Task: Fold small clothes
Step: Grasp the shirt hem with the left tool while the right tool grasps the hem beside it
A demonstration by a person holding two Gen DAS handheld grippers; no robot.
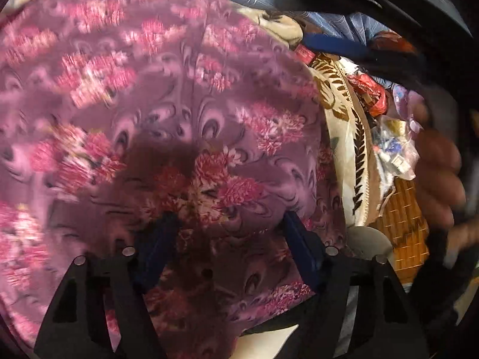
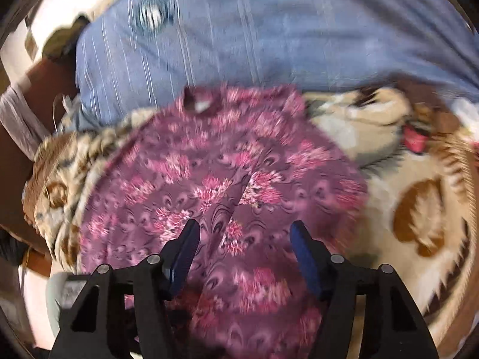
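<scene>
Beneath right claw (image 2: 244,239): floral garment (image 2: 209,161)

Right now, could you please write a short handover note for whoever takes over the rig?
Left gripper: open, holding nothing, over the purple floral garment.
Right gripper: open, holding nothing, over the same garment.
The garment lies spread on the cream-and-brown blanket, neck opening toward the blue striped pillow.
Done: garment laid out; whether any fold is made is unclear.
Left: fold it.
</scene>
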